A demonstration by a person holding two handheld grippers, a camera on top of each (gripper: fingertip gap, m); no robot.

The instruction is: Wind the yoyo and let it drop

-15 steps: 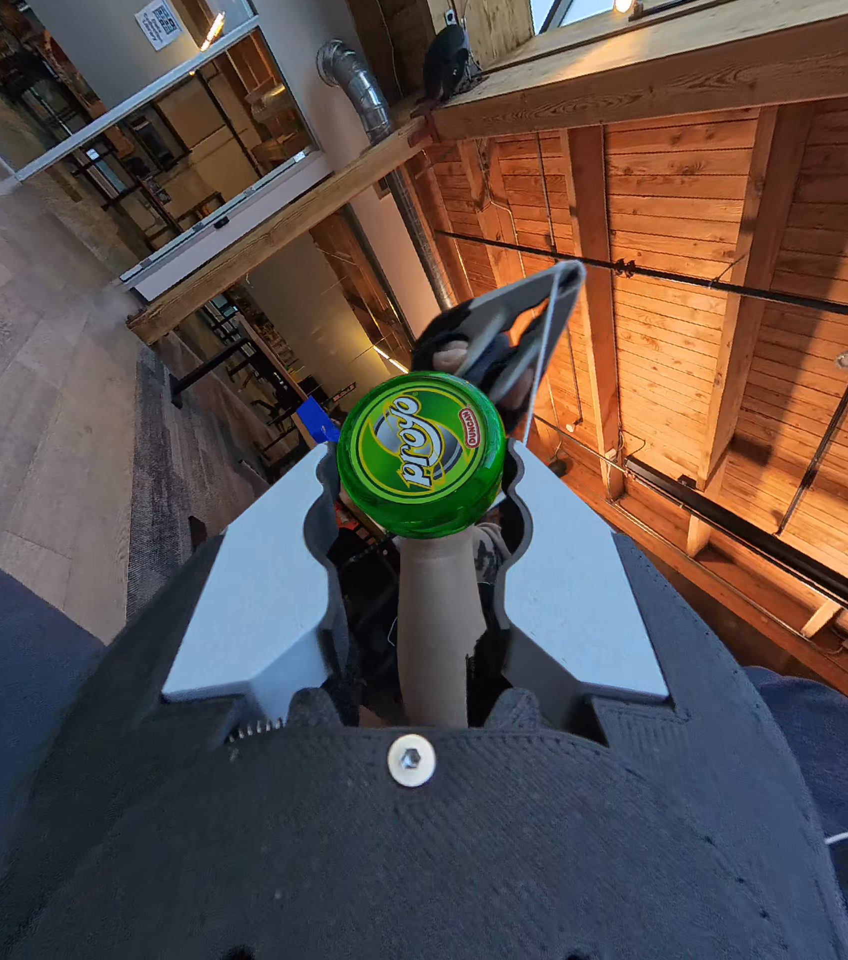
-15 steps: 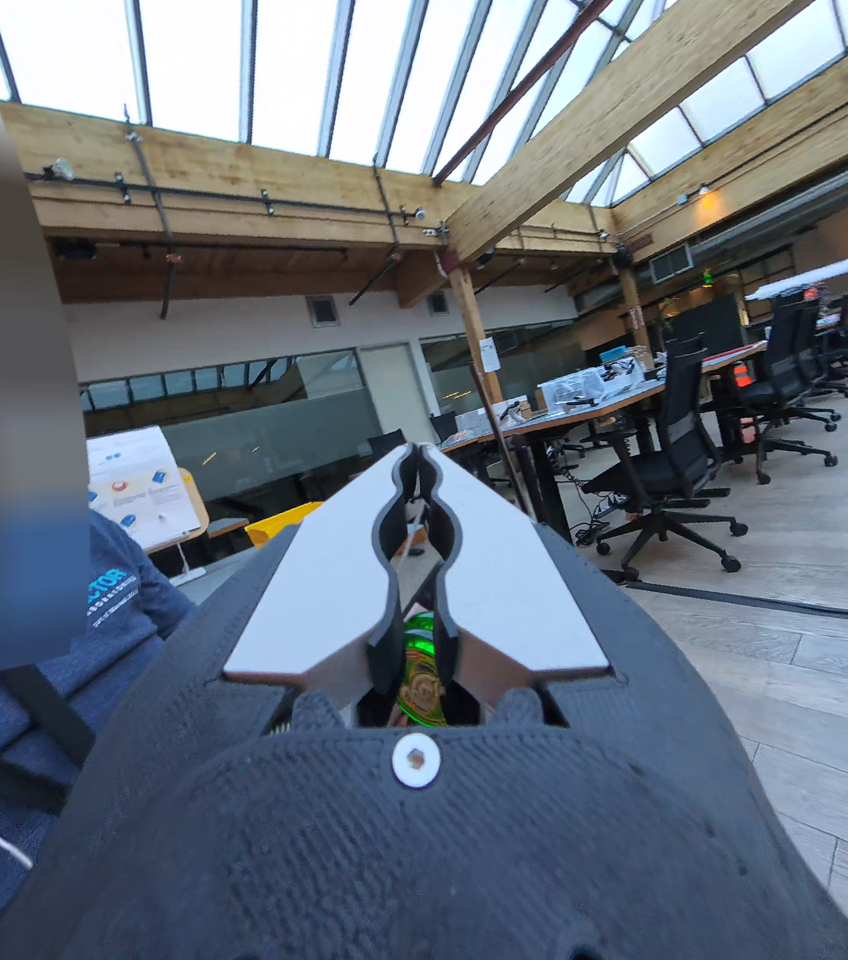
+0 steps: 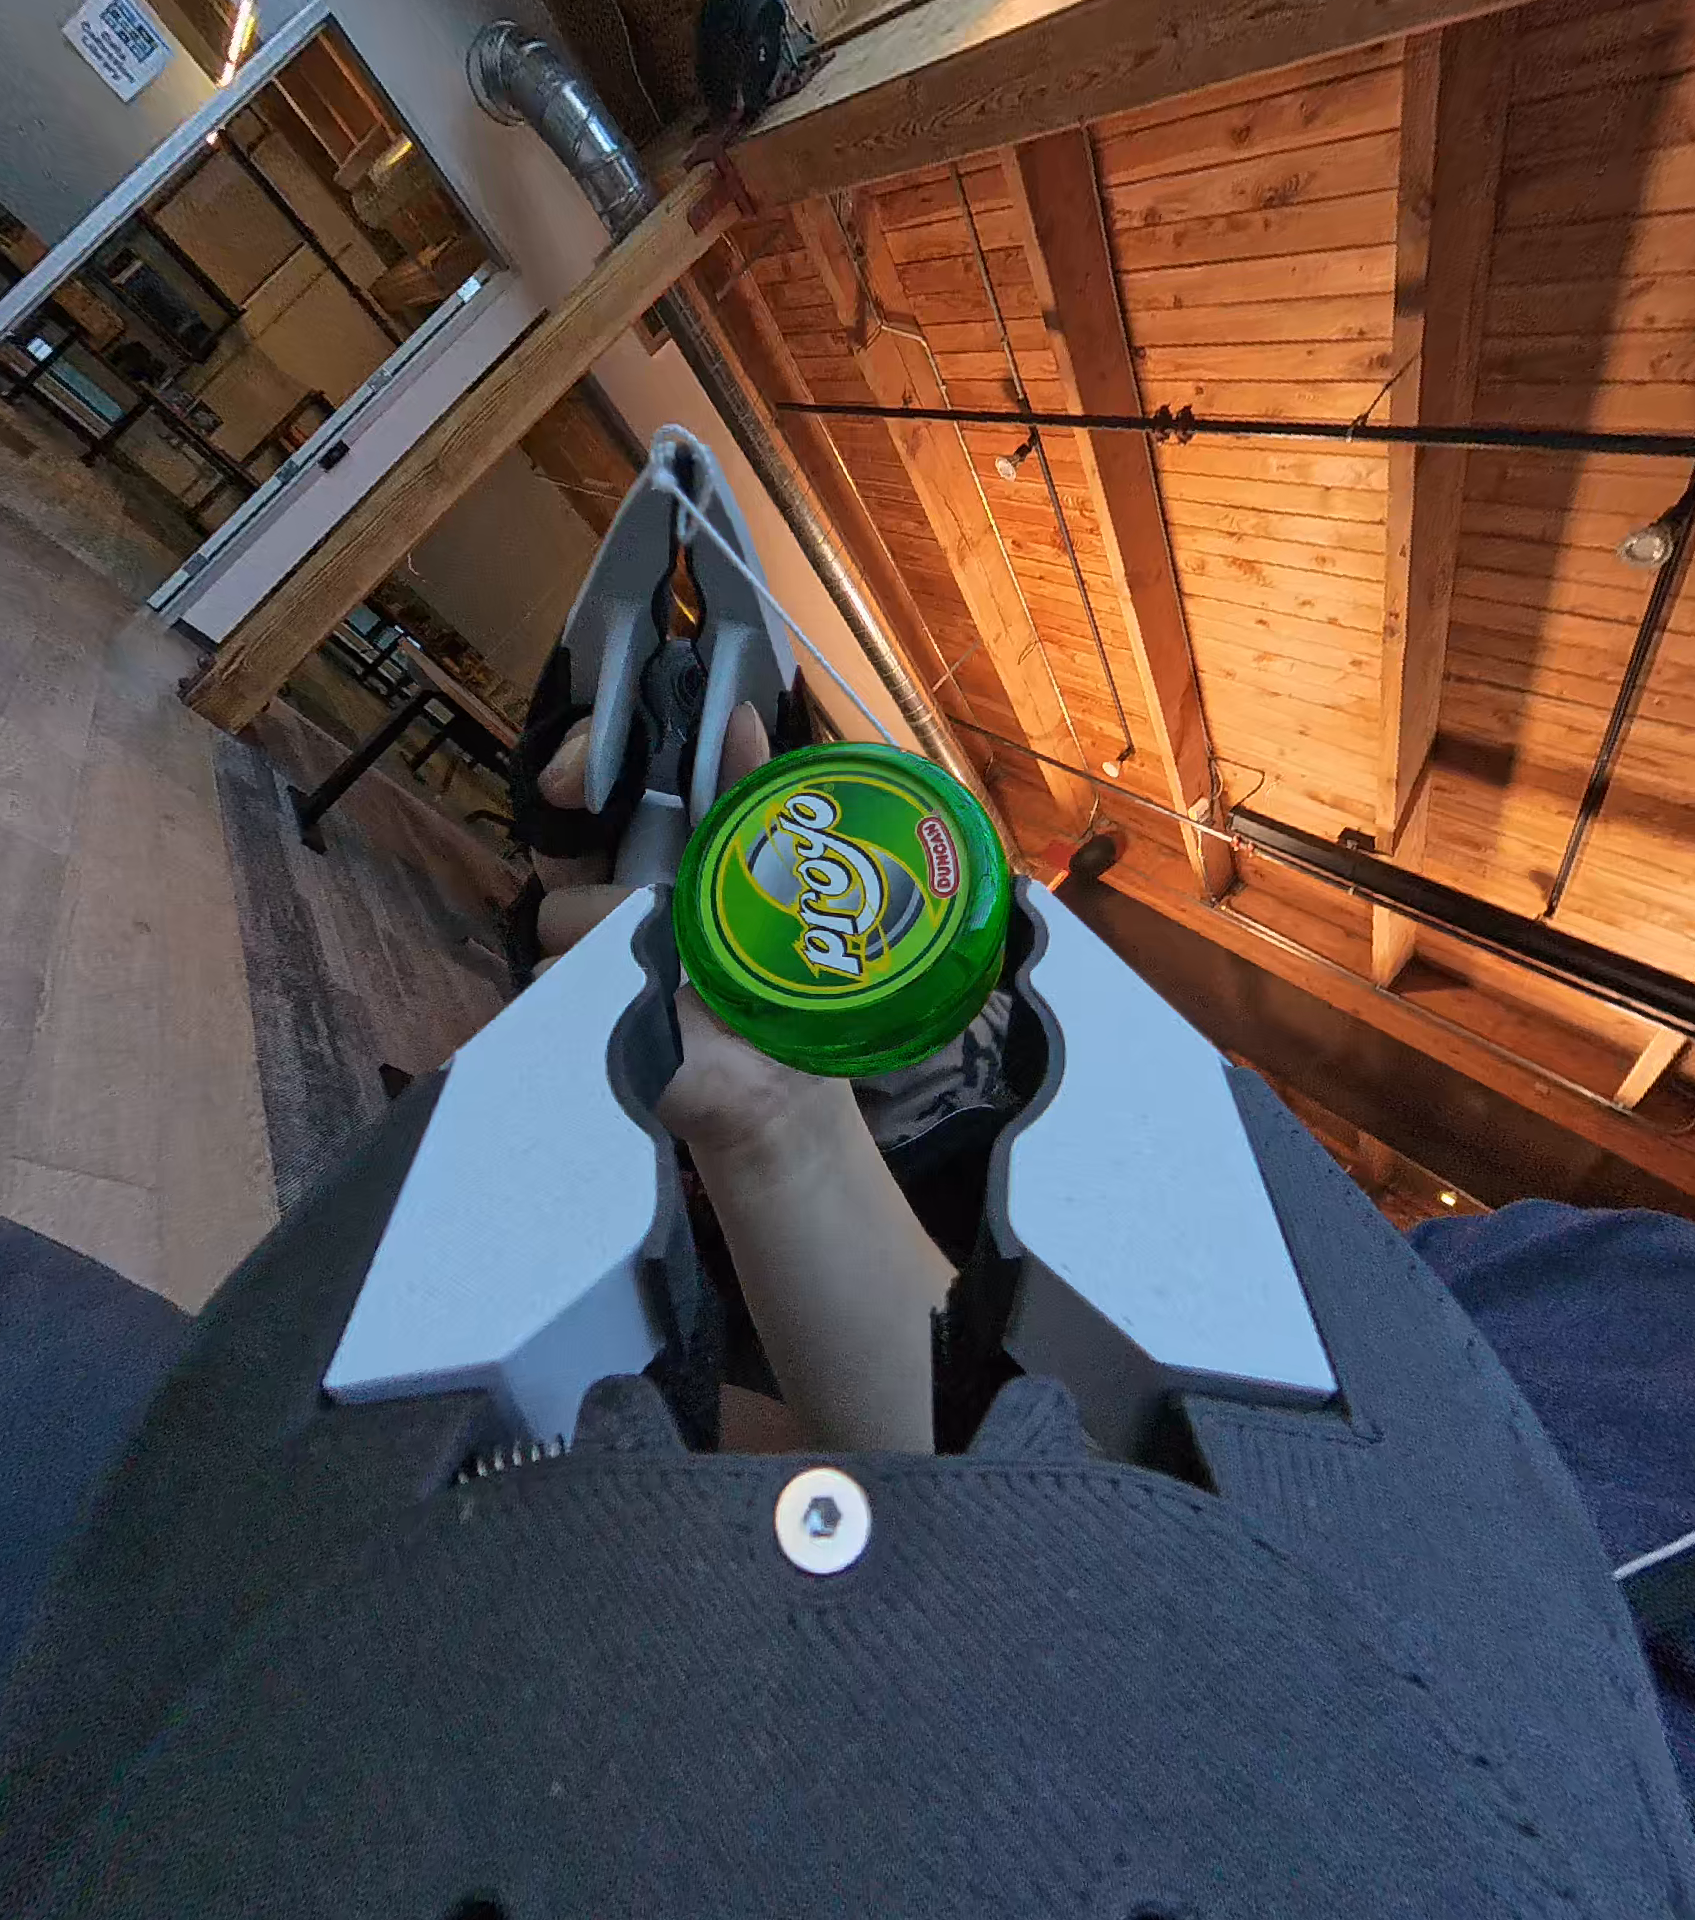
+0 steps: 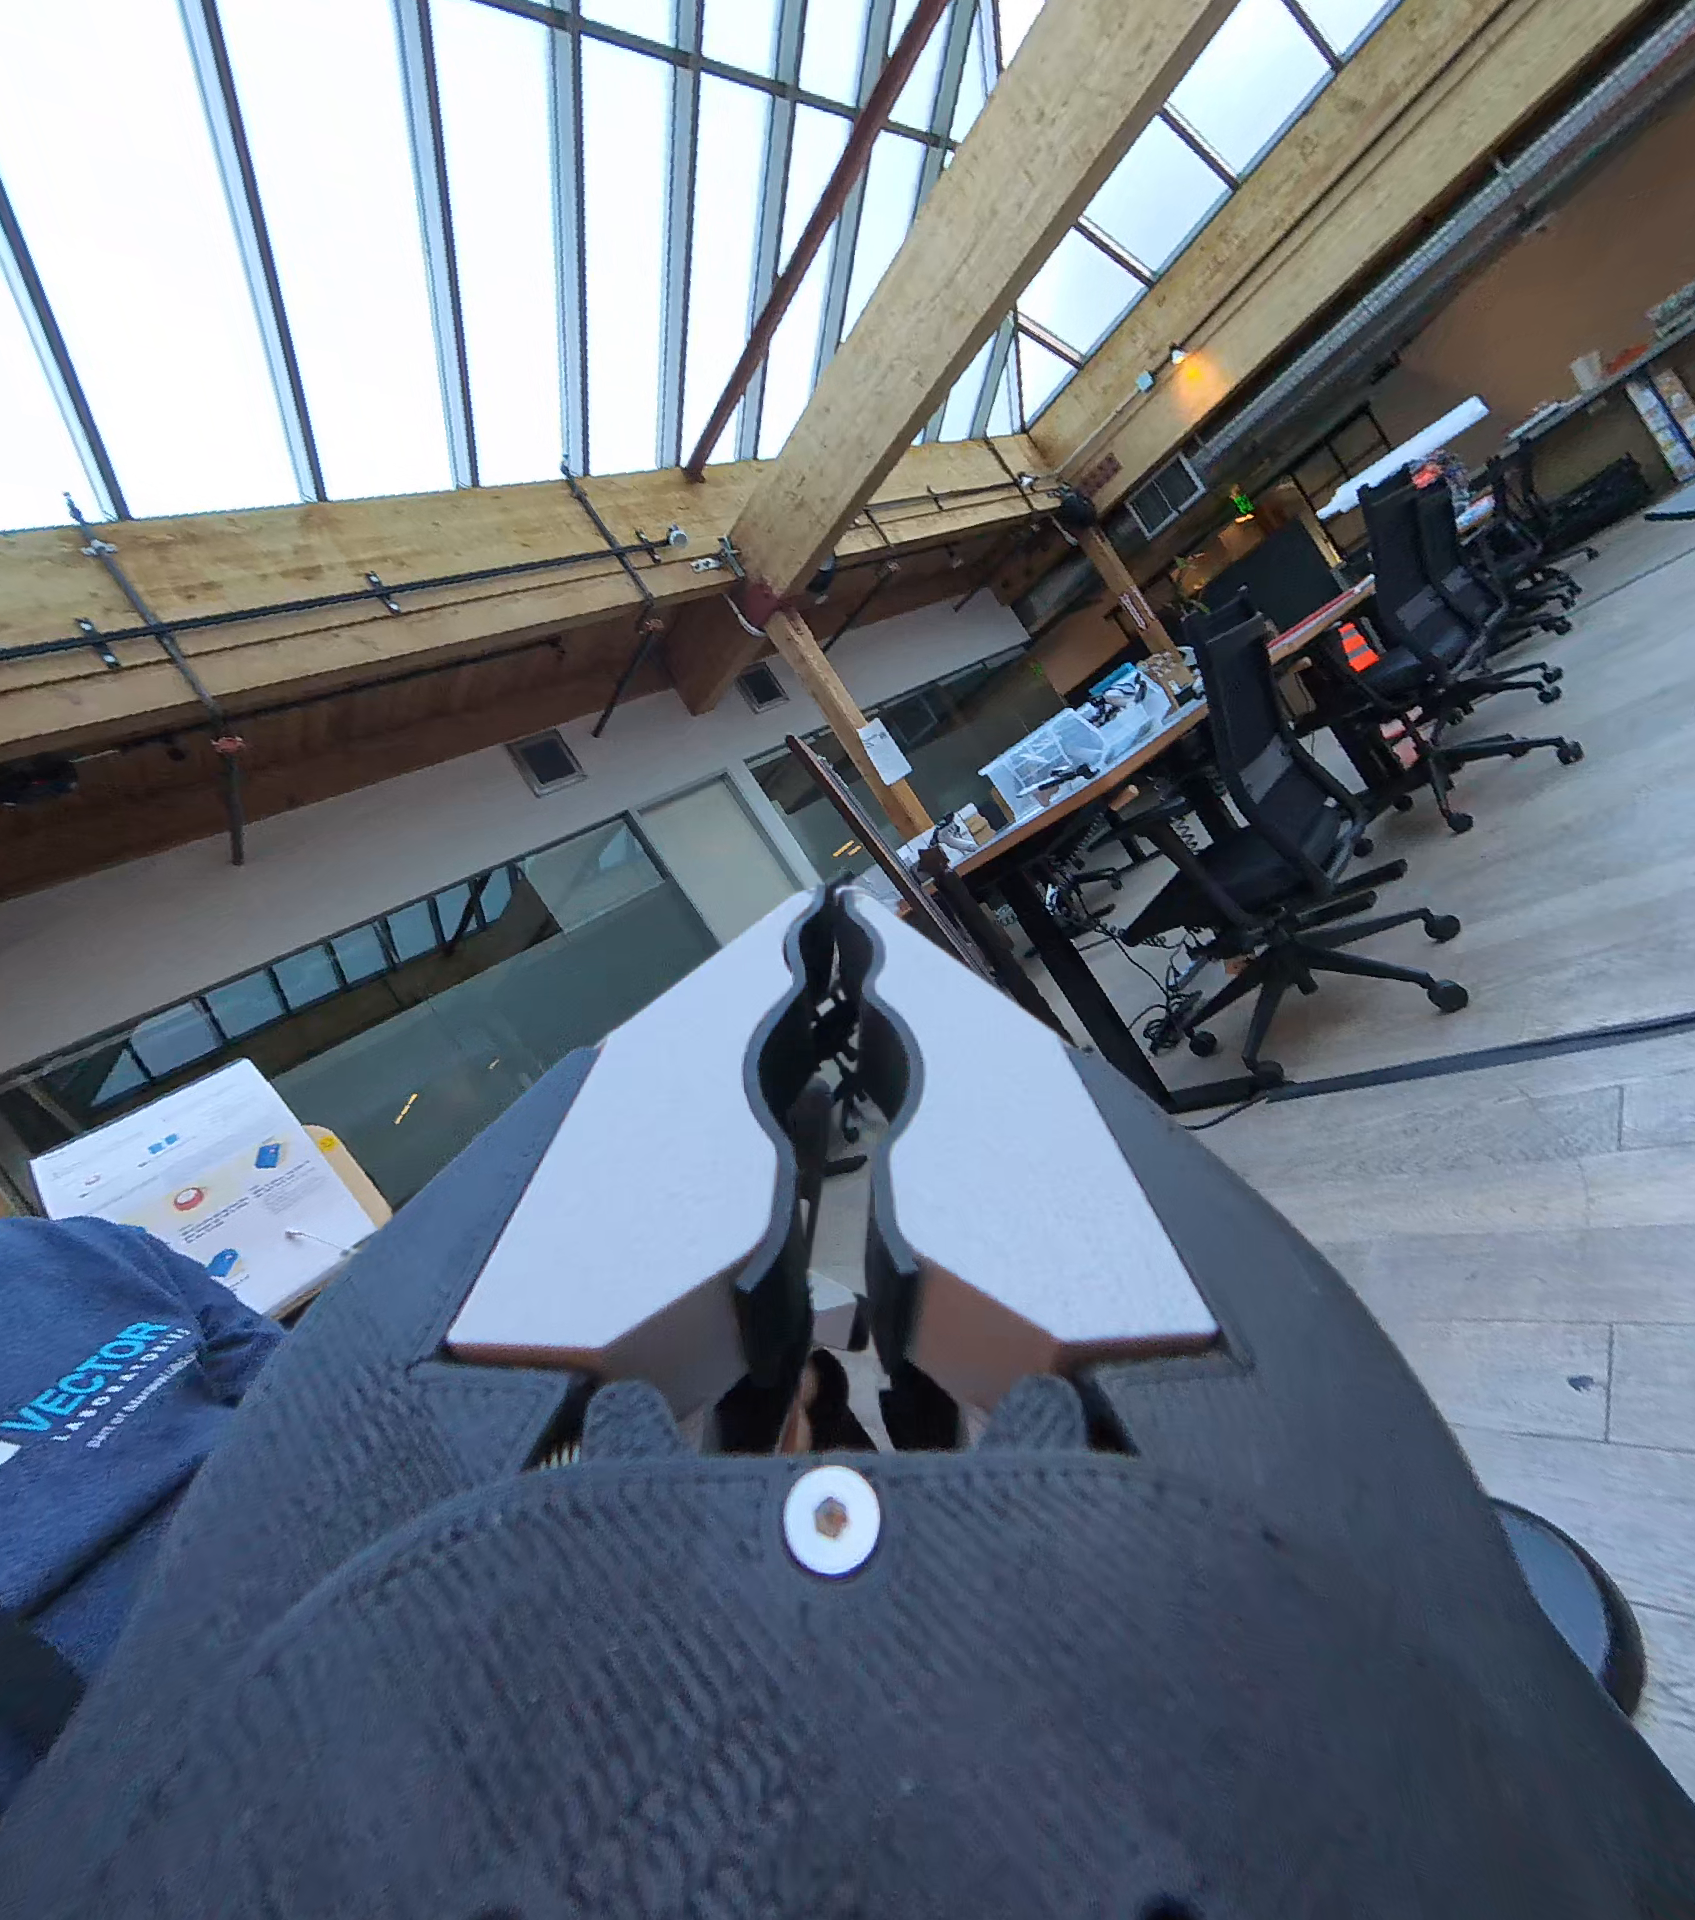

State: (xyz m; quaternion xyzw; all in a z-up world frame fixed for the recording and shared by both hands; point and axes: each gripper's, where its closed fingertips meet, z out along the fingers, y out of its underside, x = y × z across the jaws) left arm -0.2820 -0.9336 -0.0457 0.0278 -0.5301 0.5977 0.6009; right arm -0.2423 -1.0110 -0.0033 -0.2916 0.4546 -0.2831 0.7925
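Between the two grey fingers of the left gripper (image 3: 838, 914) sits the green yoyo (image 3: 841, 906), its printed face turned to the camera; the finger tips press its rim on either side, so the jaws stand wide but clamped on the toy. To the left of that grip, wood-look flooring (image 3: 22, 831) runs open and unobstructed out to a strip of grey carpet (image 3: 323, 935) and the glass partition beyond. Under the yoyo a bare hand (image 3: 791, 1132) reaches up between the fingers and touches its lower edge. From the yoyo's upper right rim a white string (image 3: 781, 634) runs taut up and left to the tips of the right gripper (image 3: 682, 468), which shows farther off in the left wrist view, with fingers of another hand wrapped round its body. To the right, only plank ceiling (image 3: 1290, 520) and beams lie behind, well apart from both tools.

Seen from the right wrist view, the right gripper (image 4: 838, 896) has its jaws pressed together at the tips; the string itself cannot be made out there. Left of it a blue sleeve (image 4: 64, 1382) crowds the frame edge. Right of it the floor (image 4: 1549, 1143) lies open up to a row of black office chairs (image 4: 1279, 831) and desks.
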